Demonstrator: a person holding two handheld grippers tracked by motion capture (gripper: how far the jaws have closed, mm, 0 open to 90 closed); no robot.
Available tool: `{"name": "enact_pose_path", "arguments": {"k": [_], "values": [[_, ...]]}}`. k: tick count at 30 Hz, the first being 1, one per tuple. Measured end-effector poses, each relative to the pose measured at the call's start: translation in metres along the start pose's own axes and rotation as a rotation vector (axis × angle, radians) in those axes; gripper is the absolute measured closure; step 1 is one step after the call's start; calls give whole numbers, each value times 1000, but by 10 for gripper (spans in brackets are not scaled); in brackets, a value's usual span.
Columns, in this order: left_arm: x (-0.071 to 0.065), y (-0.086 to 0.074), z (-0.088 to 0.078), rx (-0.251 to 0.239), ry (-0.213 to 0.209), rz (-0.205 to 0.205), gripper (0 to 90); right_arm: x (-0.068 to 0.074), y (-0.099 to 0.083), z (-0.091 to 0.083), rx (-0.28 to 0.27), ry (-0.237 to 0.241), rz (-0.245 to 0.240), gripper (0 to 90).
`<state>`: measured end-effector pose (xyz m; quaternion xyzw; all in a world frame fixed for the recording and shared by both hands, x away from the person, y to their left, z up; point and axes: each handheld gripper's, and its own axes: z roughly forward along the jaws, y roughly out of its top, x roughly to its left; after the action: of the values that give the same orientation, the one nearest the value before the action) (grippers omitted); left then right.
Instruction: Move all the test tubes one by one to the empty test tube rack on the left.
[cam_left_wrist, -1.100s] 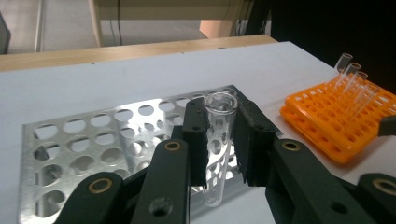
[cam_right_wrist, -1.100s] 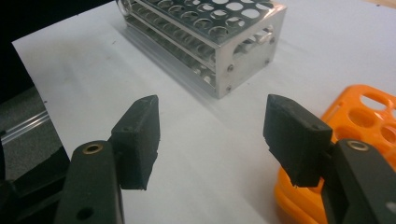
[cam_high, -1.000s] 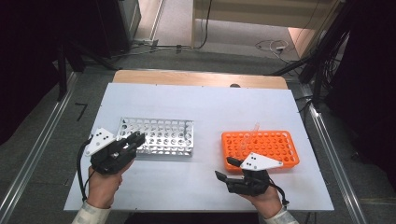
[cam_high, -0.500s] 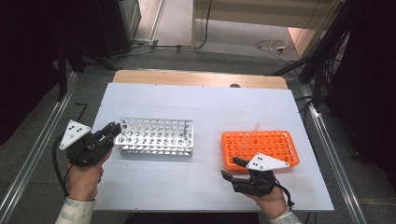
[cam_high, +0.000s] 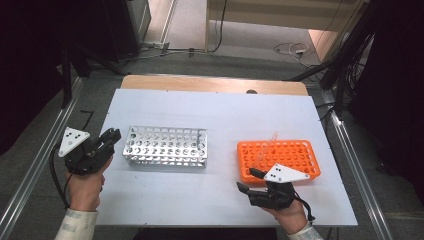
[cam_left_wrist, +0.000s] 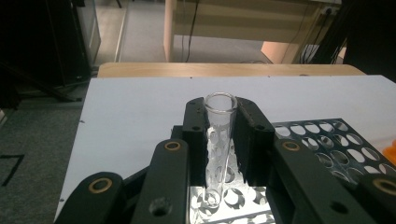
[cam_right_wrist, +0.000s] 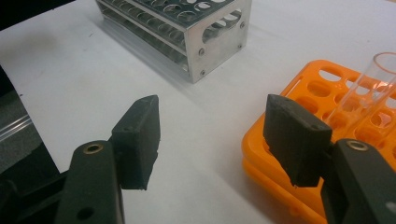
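The left tongs (cam_left_wrist: 219, 140) are gripping a clear glass test tube (cam_left_wrist: 218, 140), the pads pressing on both its sides with its open mouth standing above them. Since a moment ago, that hand has been drawing away from the silver metal rack (cam_high: 165, 146): earlier the left tongs (cam_high: 106, 141) were hovering over the rack's near-left corner, and now they are sitting just off its left end, out toward the table (cam_high: 200, 107) edge. The tube is therefore clear of the rack's holes, carried beside the rack and not seated in it.

The right tongs (cam_right_wrist: 212, 140) are standing open with nothing between the pads, resting low in front of the orange rack (cam_right_wrist: 303, 107), which lies well to the right of the silver rack. One more glass tube (cam_right_wrist: 369, 88) is leaning in that orange rack.

Judging from this, the tube is being carried between the racks, and the seating step is probably yet to come.
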<state>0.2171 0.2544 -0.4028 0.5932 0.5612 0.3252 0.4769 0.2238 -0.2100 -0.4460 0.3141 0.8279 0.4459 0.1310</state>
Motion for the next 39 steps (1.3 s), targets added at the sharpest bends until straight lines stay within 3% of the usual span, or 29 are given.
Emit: {"name": "enact_pose_path", "arguments": {"k": [12, 19, 39], "values": [[-4, -8, 8, 15, 19, 22, 748, 0, 0, 0, 2, 1, 0, 350], [-13, -18, 16, 40, 59, 92, 747, 1, 0, -1, -4, 0, -6, 351], [-16, -37, 27, 94, 81, 115, 725, 1, 0, 0, 1, -3, -12, 351]]}}
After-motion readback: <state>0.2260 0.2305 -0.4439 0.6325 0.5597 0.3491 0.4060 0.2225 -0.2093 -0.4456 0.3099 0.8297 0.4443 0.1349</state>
